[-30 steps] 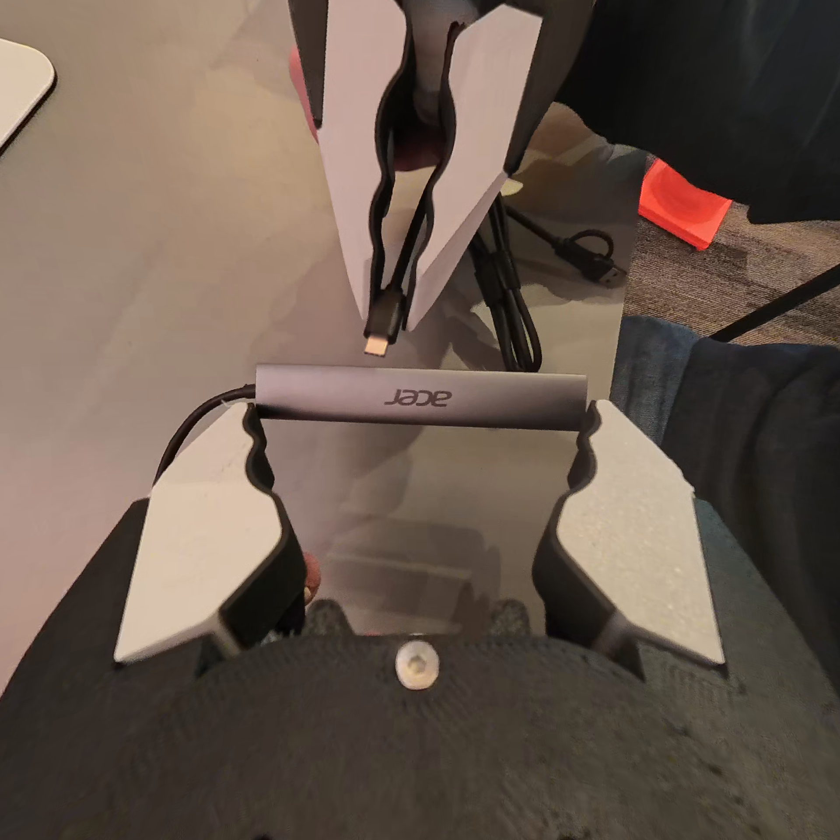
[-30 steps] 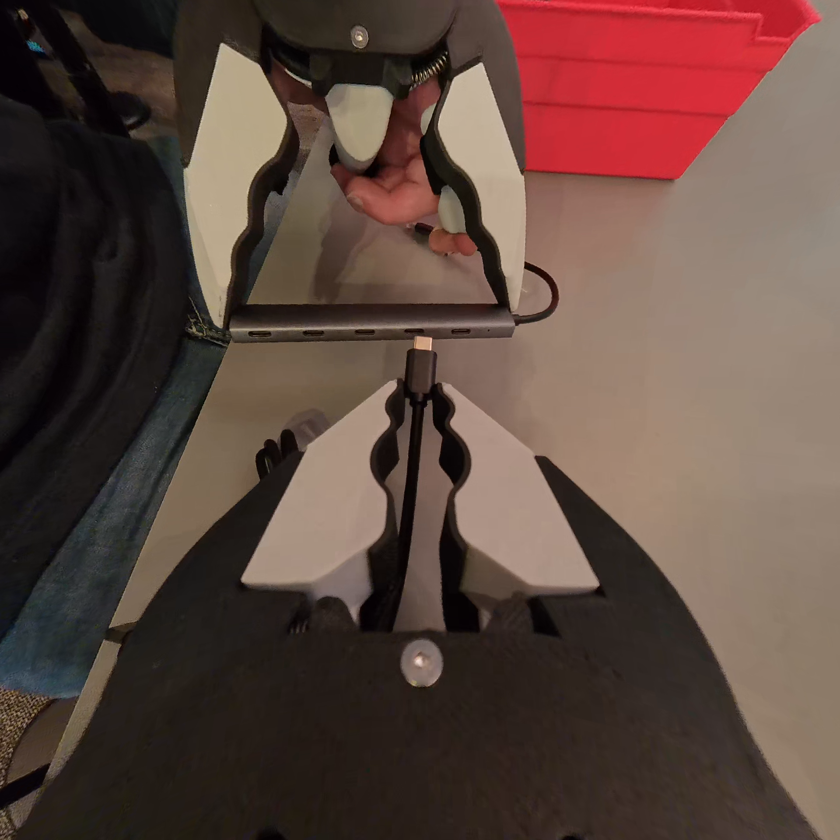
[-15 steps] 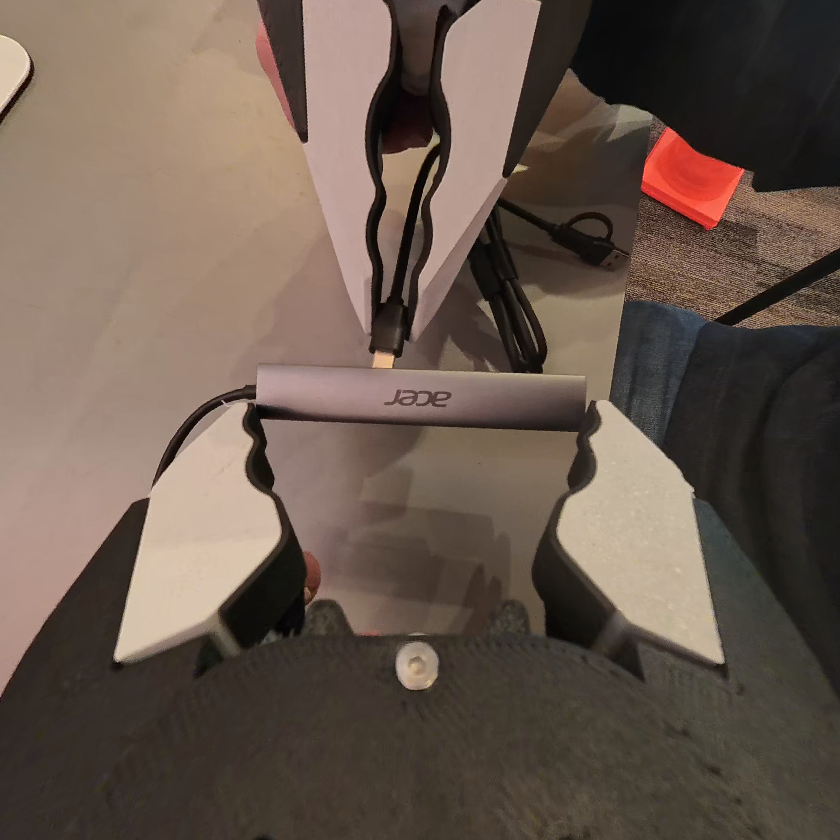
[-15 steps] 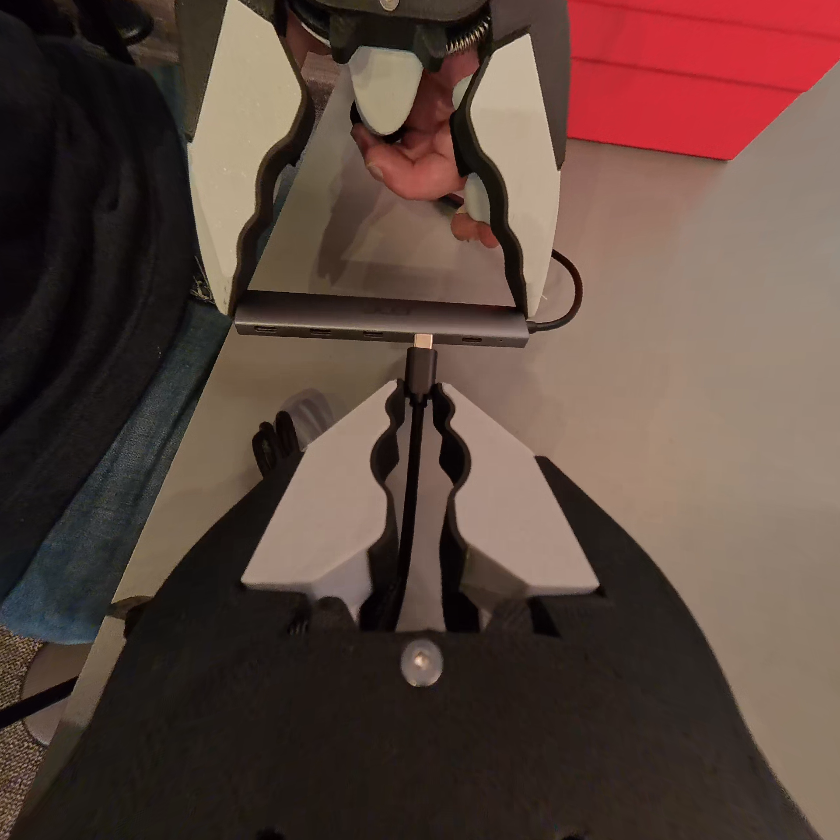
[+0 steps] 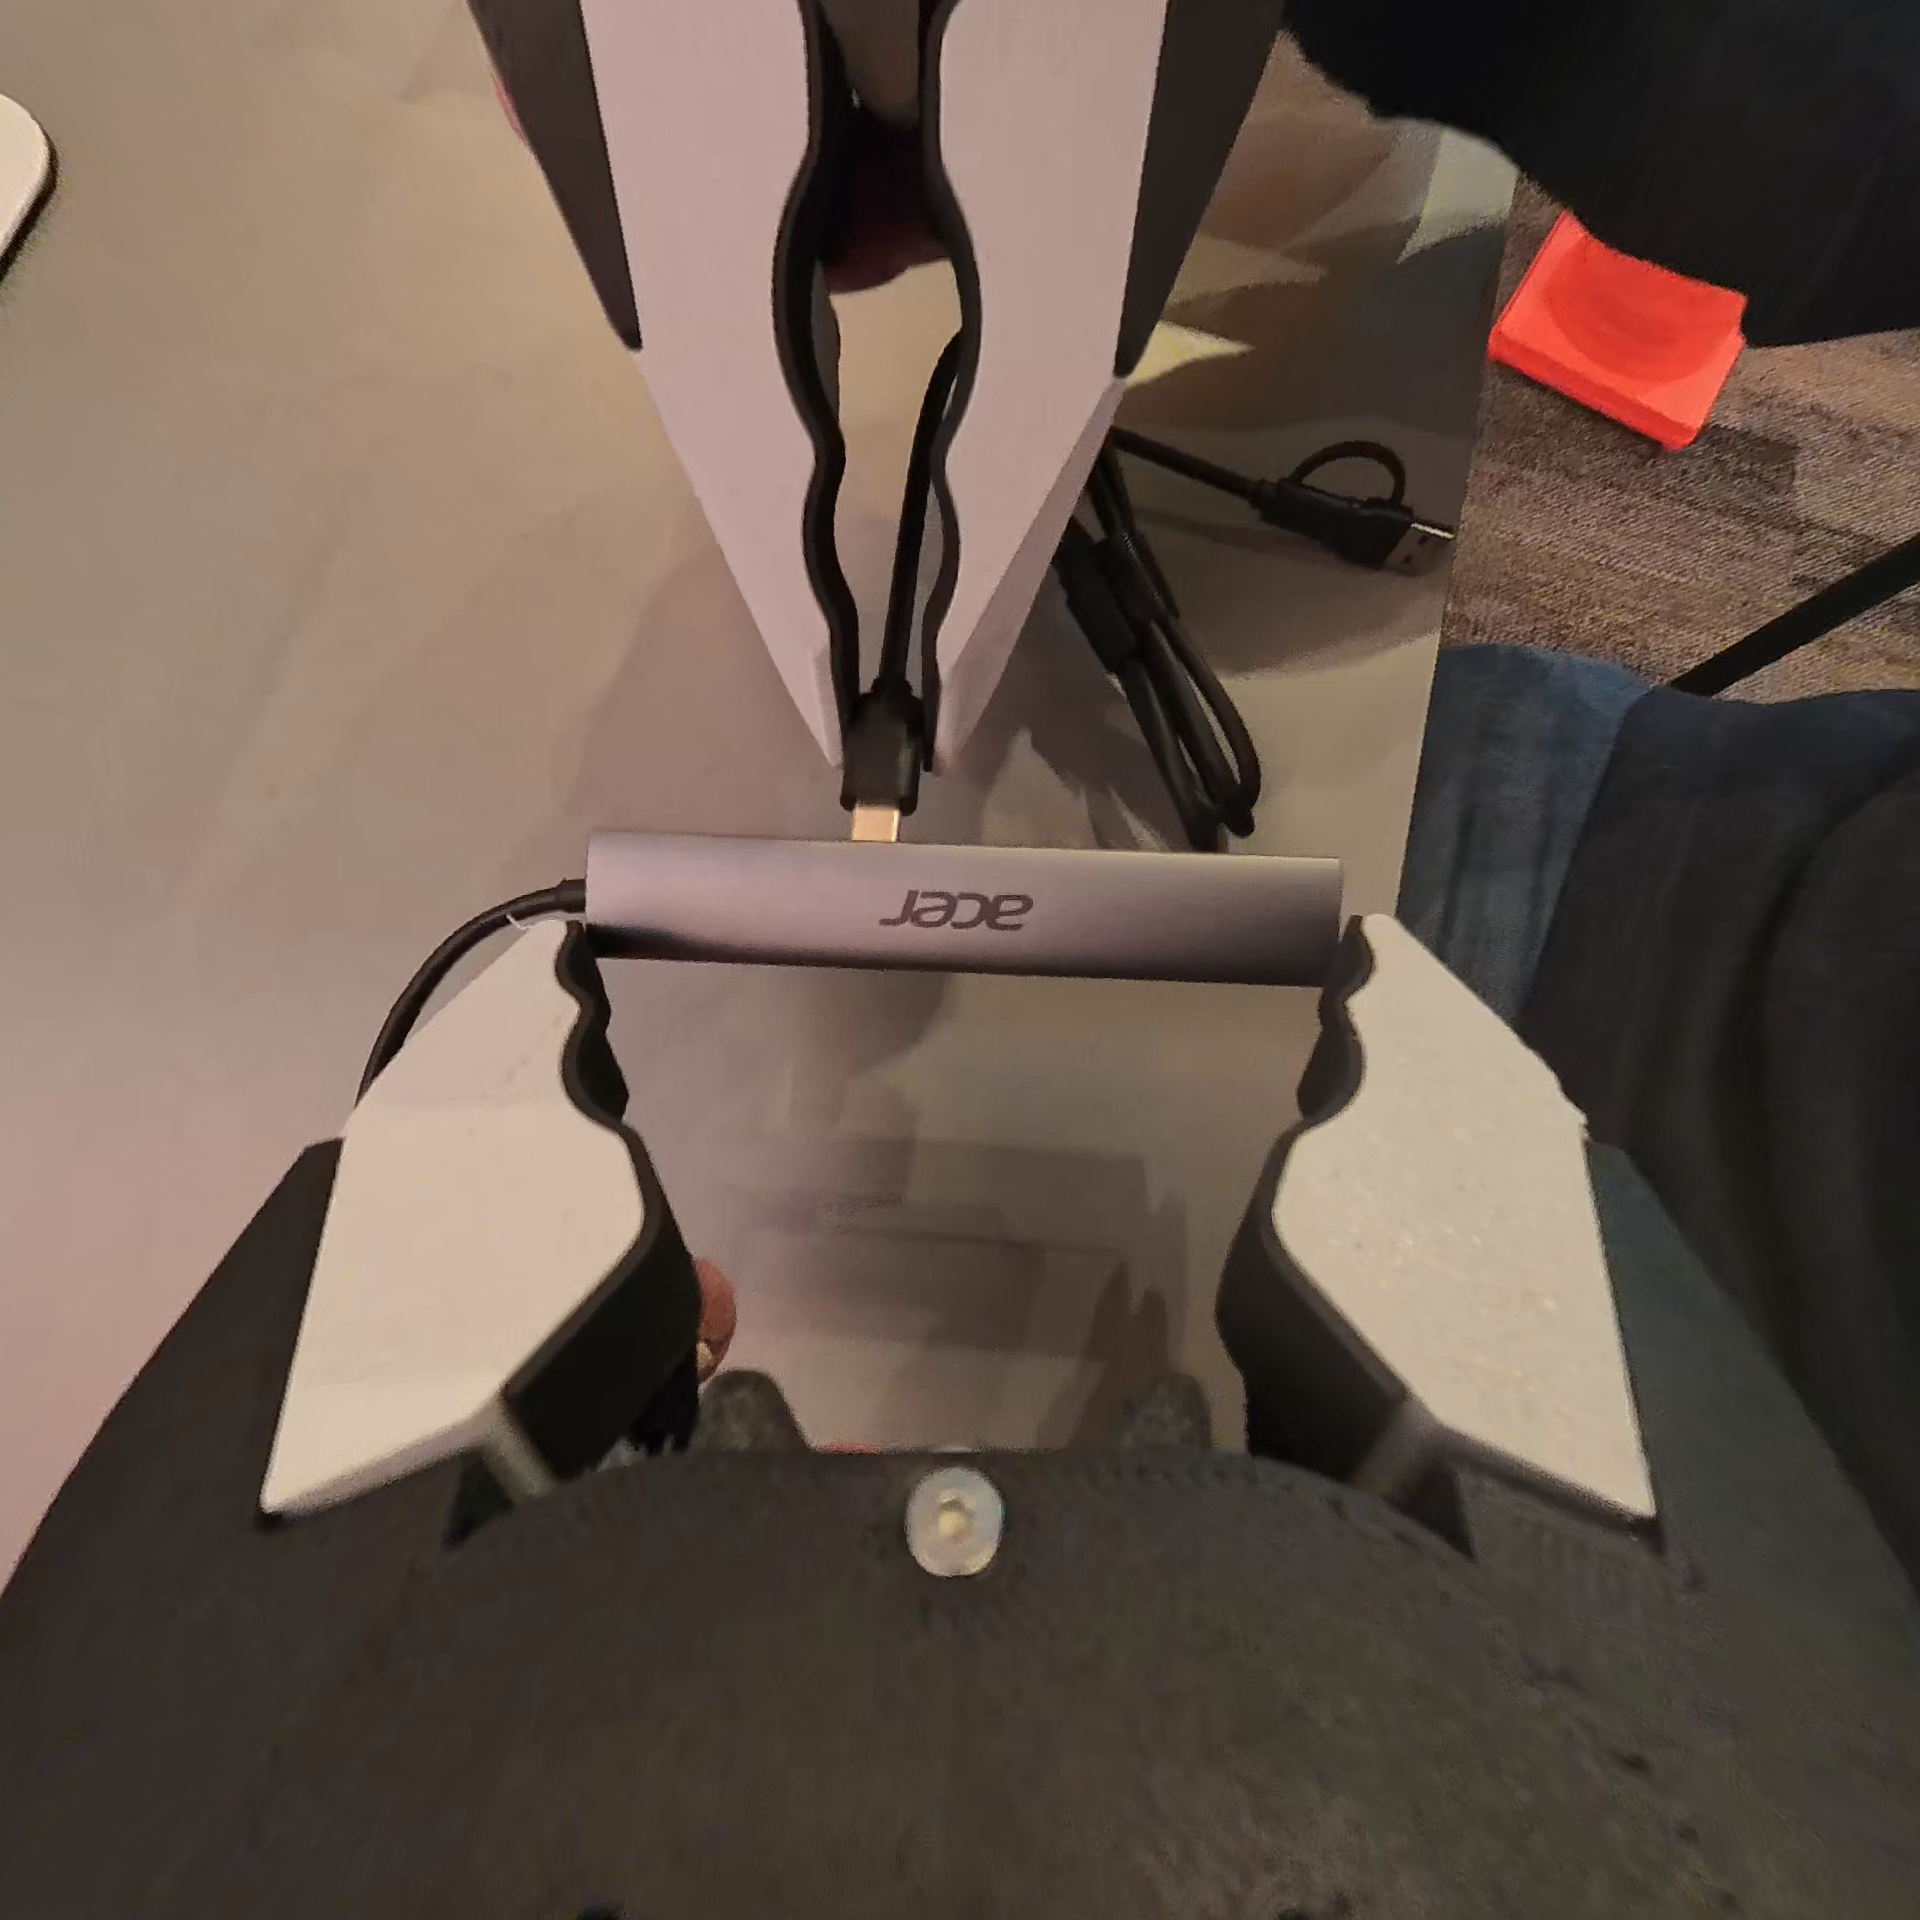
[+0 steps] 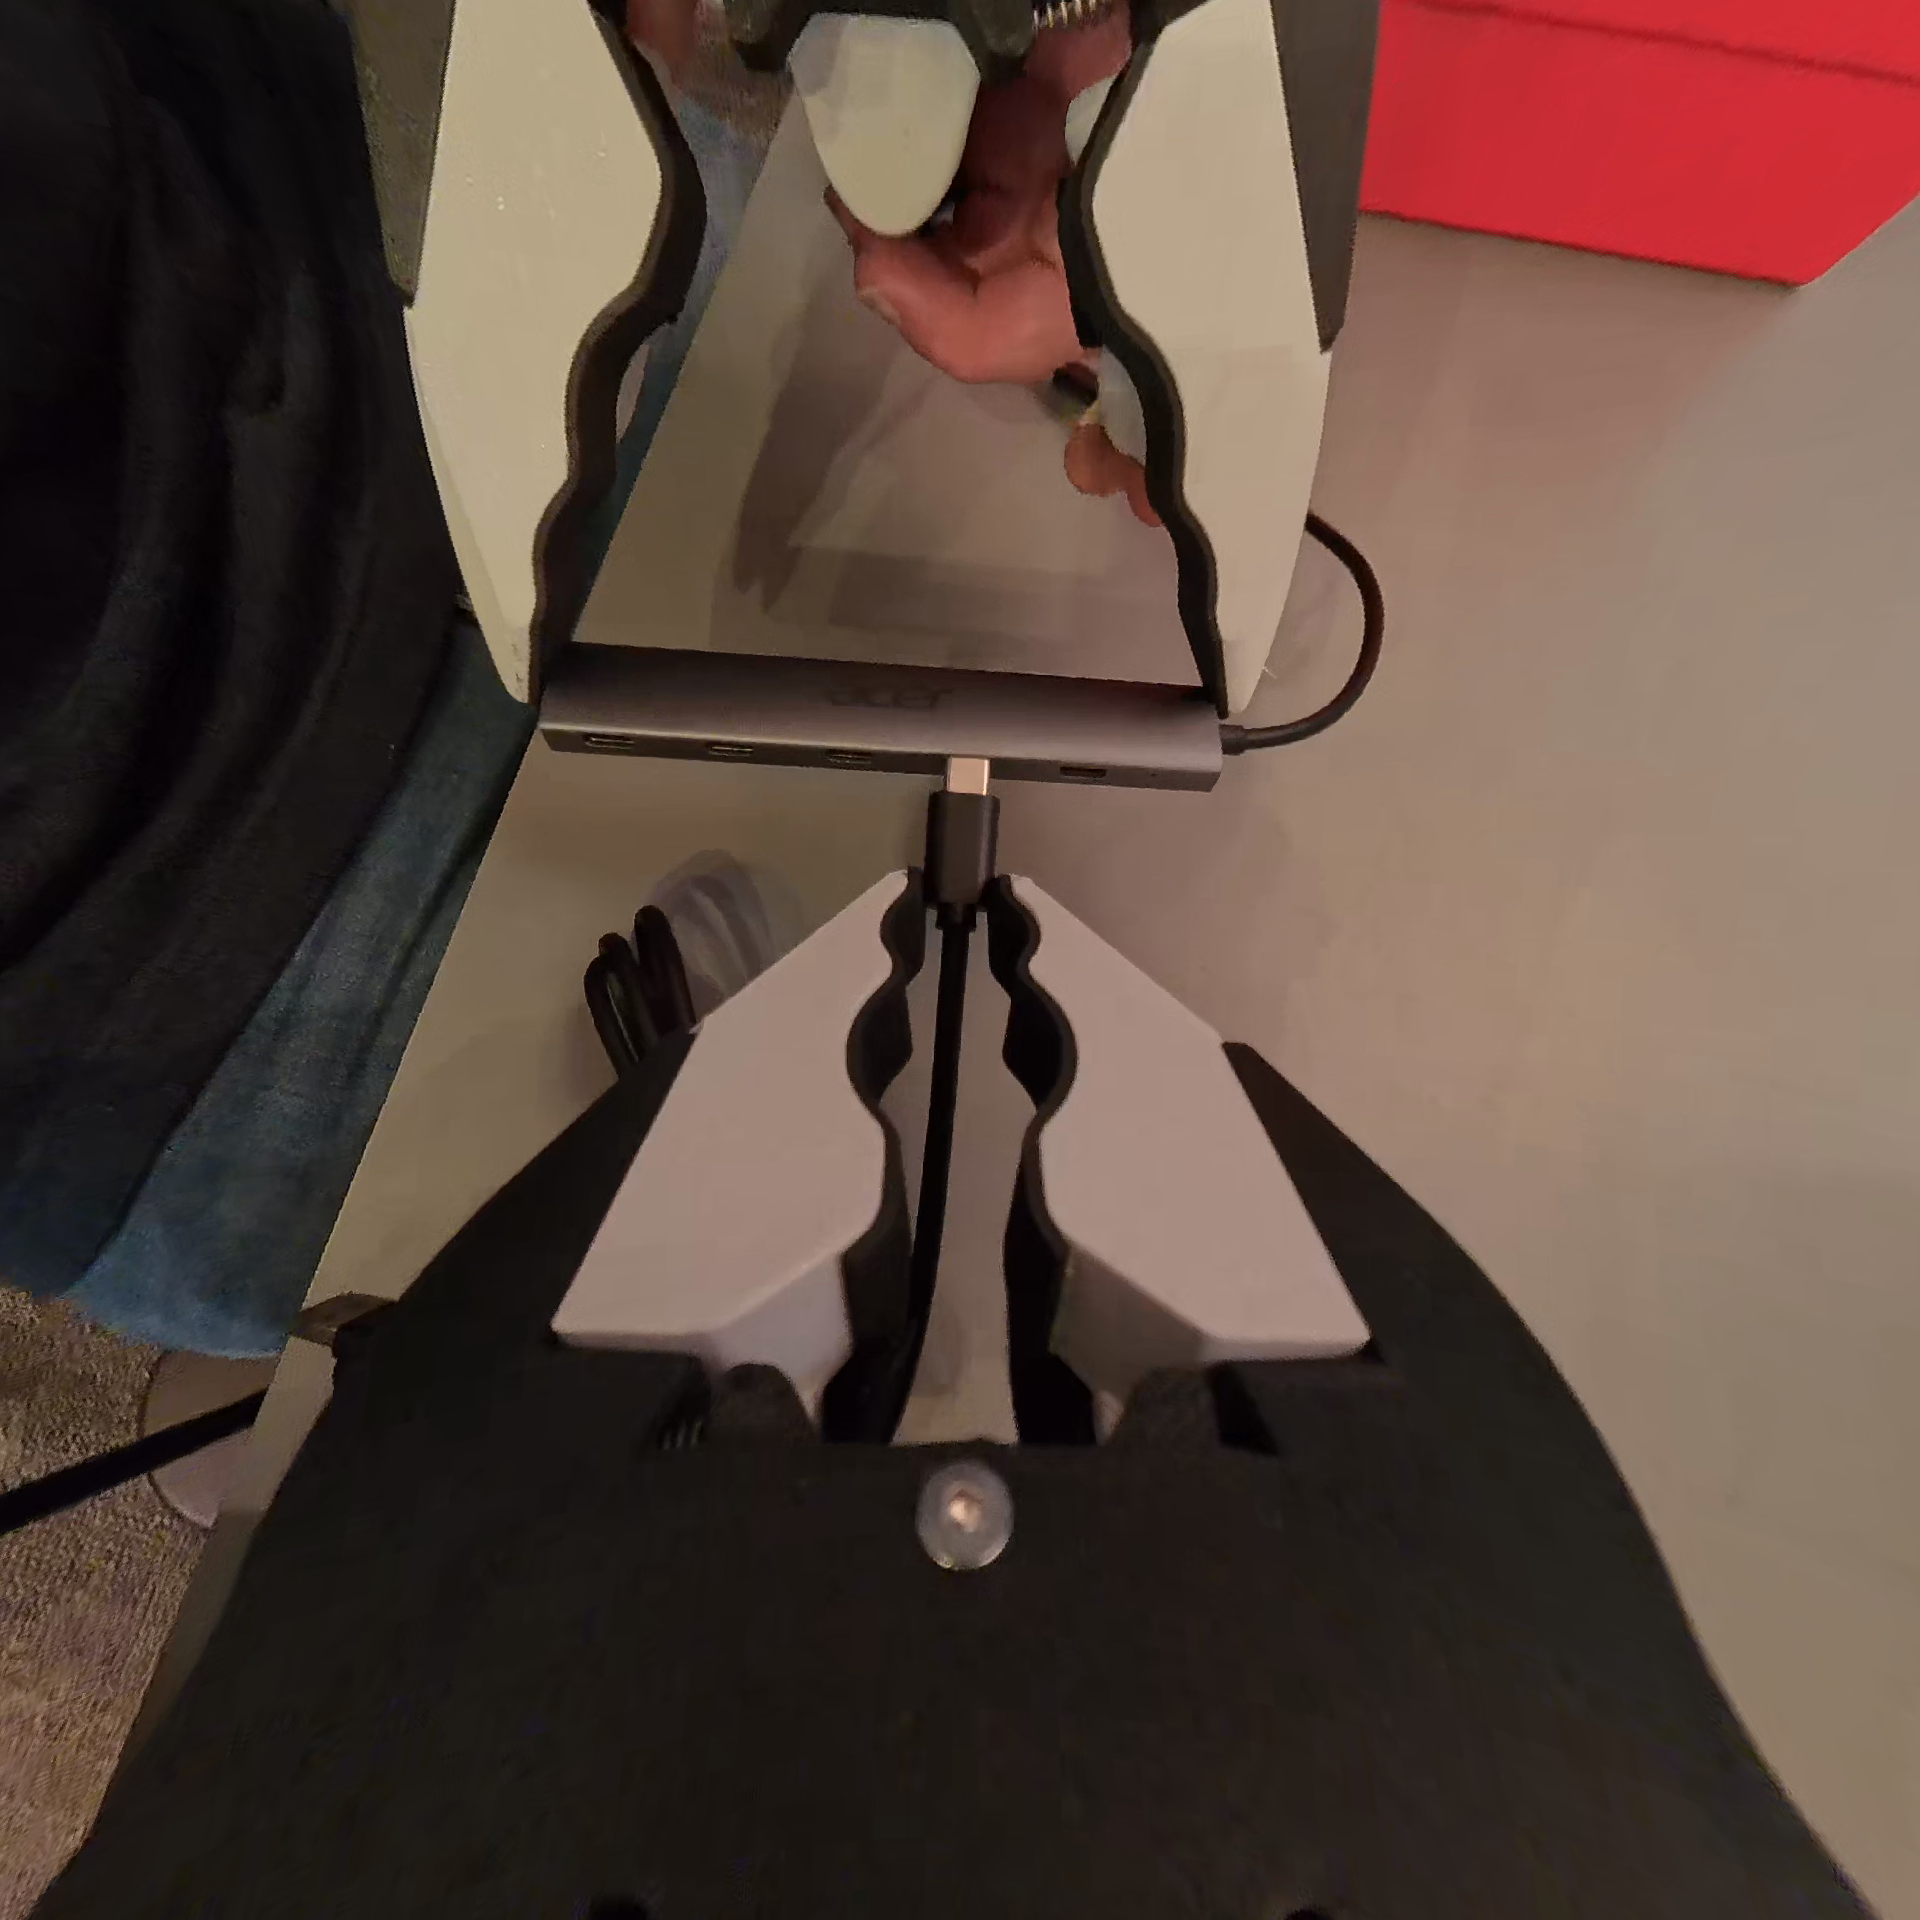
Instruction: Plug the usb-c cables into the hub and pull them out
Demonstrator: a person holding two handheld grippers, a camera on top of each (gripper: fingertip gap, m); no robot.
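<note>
Hub [image 5: 961,902] clamped endwise by left gripper [image 5: 961,940]; right gripper [image 6: 951,883] pinching cable plug [image 6: 964,826]; grey table [image 5: 312,623], carpet [image 5: 1621,540].

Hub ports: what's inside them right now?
On the hub, the fourth port from the left takes the USB-C plug held by the right tongs, with bare metal showing. The other four look empty. How deep the tip sits is hidden.

A grey tabletop [image 5: 312,623] carries a coiled black cable bundle [image 5: 1164,665], a red bin [image 6: 1621,125] at its far edge
</note>
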